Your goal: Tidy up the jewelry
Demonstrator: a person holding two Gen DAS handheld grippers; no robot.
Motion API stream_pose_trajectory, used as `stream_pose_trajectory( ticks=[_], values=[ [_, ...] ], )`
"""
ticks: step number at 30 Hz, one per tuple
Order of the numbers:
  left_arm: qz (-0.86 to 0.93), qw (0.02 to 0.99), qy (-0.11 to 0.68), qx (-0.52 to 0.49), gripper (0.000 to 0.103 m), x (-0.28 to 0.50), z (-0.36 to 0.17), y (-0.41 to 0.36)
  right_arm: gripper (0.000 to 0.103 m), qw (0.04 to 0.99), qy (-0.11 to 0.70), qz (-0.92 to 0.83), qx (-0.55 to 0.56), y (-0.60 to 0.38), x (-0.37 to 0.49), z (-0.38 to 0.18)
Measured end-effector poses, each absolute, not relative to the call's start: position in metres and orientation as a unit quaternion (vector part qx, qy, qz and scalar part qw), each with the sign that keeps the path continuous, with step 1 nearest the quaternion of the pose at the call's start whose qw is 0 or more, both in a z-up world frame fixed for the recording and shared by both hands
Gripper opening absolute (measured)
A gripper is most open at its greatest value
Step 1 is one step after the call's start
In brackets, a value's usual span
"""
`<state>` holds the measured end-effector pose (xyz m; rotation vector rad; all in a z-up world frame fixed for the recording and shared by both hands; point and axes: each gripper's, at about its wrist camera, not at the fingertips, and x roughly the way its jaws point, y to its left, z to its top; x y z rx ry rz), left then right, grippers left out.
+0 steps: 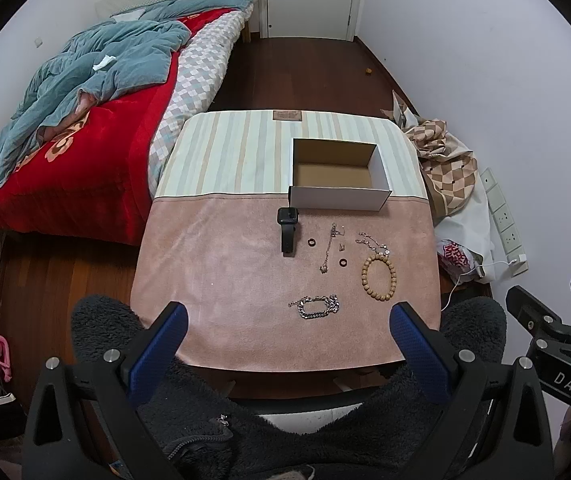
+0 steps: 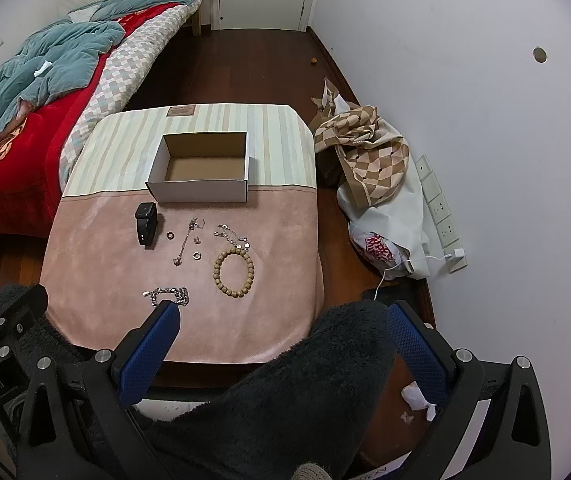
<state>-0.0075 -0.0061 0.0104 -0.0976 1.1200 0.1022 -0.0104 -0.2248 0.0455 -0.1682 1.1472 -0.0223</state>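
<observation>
An empty white cardboard box (image 1: 339,197) (image 2: 199,190) stands open on the cloth-covered table (image 1: 221,280) (image 2: 277,288). In front of it lie a black smartwatch (image 1: 287,229) (image 2: 146,222), two small dark rings (image 1: 311,243) (image 1: 341,263), a thin silver chain (image 1: 328,248) (image 2: 186,240), a second silver chain (image 1: 373,242) (image 2: 232,236), a wooden bead bracelet (image 1: 379,278) (image 2: 233,272) and a chunky silver chain bracelet (image 1: 316,307) (image 2: 167,295). My left gripper (image 1: 290,314) is open and empty above the table's near edge. My right gripper (image 2: 283,316) is open and empty, its left finger by the chunky bracelet.
A bed (image 1: 85,128) with red and teal bedding stands to the left. A checkered cloth and plastic bags (image 2: 381,184) lie on the floor to the right, by wall sockets (image 2: 441,216). A dark fleece garment (image 2: 285,392) lies below the grippers.
</observation>
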Motion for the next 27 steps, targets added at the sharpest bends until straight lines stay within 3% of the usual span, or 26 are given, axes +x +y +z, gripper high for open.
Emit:
stream_pose_trajectory(
  ticks=[12,17,23,27],
  values=[
    [0.053,0.847,0.527,-0.047,0.103,-0.008,0.012,-0.005,0.103,0.841,0.535,-0.006,-0.076,-0.221,-0.018,0.049],
    [0.082,0.866,0.492,-0.031,0.103,0.012,0.016,0.002,0.103,0.846,0.530,-0.015,-0.061,-0.229,-0.001,0.042],
    [0.136,0.864,0.485,0.015,0.103,0.067,-0.024,0.017,0.103,0.838,0.543,-0.039,-0.044,-0.233,0.053,-0.007],
    [0.156,0.853,0.494,0.062,0.103,0.091,-0.069,0.021,0.103,0.815,0.577,-0.037,-0.031,-0.232,0.092,-0.069]
  ],
)
